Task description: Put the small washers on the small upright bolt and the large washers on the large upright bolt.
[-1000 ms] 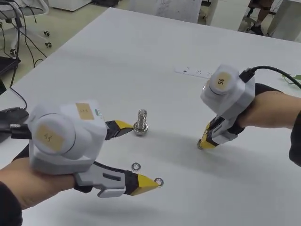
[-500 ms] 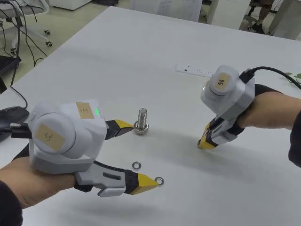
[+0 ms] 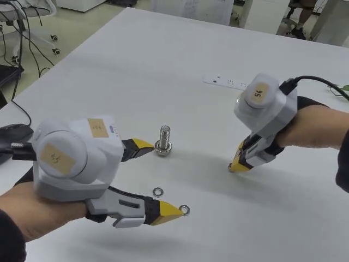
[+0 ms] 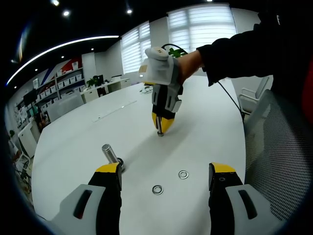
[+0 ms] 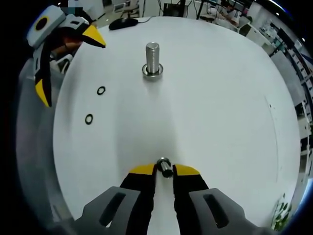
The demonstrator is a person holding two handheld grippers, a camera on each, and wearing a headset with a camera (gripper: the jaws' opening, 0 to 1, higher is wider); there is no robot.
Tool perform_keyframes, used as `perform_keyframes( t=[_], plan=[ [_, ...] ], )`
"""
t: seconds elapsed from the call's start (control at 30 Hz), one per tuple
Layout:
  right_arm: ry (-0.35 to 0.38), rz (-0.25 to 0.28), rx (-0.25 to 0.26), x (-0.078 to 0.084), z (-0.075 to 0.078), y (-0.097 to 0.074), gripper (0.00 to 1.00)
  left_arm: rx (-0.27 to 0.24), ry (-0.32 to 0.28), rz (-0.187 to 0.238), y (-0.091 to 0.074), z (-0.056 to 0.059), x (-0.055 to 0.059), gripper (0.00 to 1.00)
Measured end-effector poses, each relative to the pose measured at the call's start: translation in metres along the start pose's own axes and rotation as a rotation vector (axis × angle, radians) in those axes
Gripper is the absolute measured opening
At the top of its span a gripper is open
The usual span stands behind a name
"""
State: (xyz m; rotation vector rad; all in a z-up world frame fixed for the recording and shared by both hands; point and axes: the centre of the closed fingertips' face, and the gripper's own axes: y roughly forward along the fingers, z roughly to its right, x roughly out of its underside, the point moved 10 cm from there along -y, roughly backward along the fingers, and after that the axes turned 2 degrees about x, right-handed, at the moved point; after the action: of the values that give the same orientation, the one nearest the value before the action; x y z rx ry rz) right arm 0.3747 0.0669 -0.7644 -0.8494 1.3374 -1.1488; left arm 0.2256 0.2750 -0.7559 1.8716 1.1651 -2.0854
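My left gripper (image 4: 165,169) gapes wide, right gripper (image 3: 238,165) pinches the small bolt (image 5: 164,165); I reckon these thin, slick washers (image 4: 157,189) need rim grips.

The left gripper (image 3: 166,178) lies low over the counter (image 3: 163,65), its fingers (image 3: 143,145) spread wide and pointing forward and to the right. The person's left hand (image 3: 32,213) grips it from behind. The right gripper (image 3: 238,165) is tipped steeply down, its yellow tips at the counter. Its own fingers (image 5: 142,171) are drawn close on either side of the small bolt (image 5: 165,167). The right hand (image 3: 316,128) holds it from the right, with a dark sleeve (image 3: 343,164) at the wrist.
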Motion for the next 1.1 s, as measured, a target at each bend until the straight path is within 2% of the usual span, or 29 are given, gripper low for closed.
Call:
perform_keyframes(
  t=[0.57,0.8,1.1],
  plan=[
    [0.025,-0.003,0.023,0.018,-0.003,-0.014,0.15,0.001,0.006,0.005,0.0,0.001,-0.002,0.72],
    [0.03,-0.007,0.024,0.024,-0.011,-0.017,0.15,0.002,0.007,0.006,0.0,0.001,-0.003,0.72],
    [0.01,-0.012,0.011,0.023,-0.028,-0.02,0.15,0.004,0.009,0.008,-0.001,0.002,-0.003,0.72]
  ],
)
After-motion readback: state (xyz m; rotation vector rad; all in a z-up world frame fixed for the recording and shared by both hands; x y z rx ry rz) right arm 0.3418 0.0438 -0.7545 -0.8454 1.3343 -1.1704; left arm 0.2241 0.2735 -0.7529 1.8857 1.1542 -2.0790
